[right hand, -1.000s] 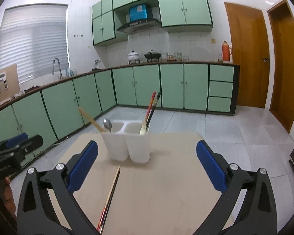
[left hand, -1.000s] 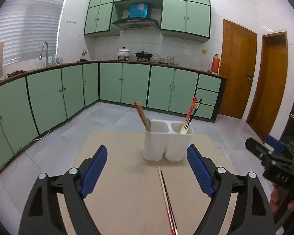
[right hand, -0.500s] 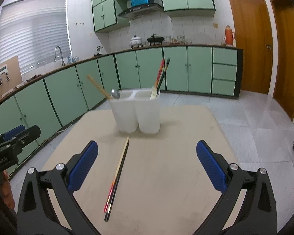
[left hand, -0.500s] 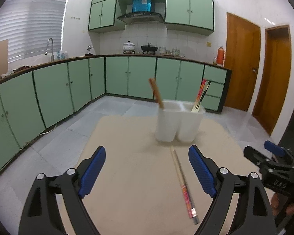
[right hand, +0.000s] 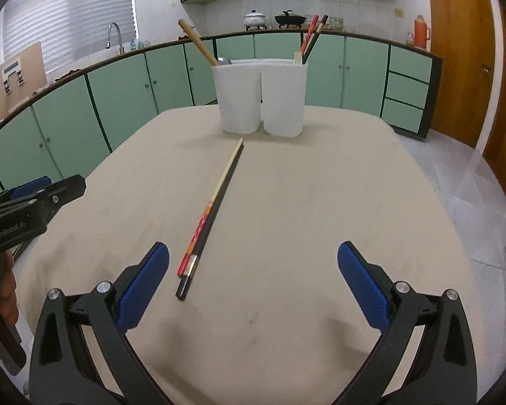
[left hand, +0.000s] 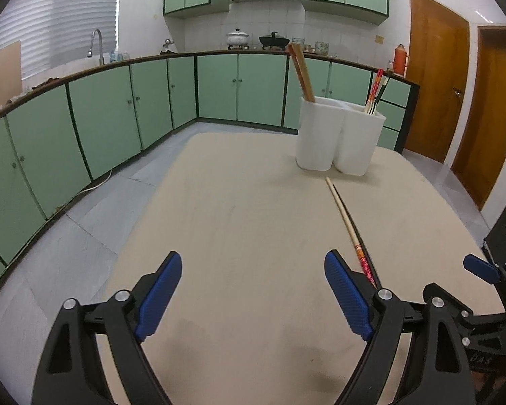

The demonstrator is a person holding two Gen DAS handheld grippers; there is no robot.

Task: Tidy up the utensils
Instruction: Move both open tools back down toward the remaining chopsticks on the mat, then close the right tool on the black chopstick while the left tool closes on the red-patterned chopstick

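The pair of long thin chopsticks, one pale wood w/ red patterned end, one black, lies flat on the beige table, tips toward the white two-compartment plastic holder. Left gripper & right gripper both gape wide, holding nothing. The sticks are probably light, stiff and slick, prone to rolling apart; best pinched together near the thick end, just beside the right gripper's left pad.

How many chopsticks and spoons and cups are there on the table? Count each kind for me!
Loose chopsticks on the table: 2
Chopsticks in the right cup: 2
Wooden sticks in the left cup: 1
Spoons: 1
Forks: 1
Cups: 2
Total: 9
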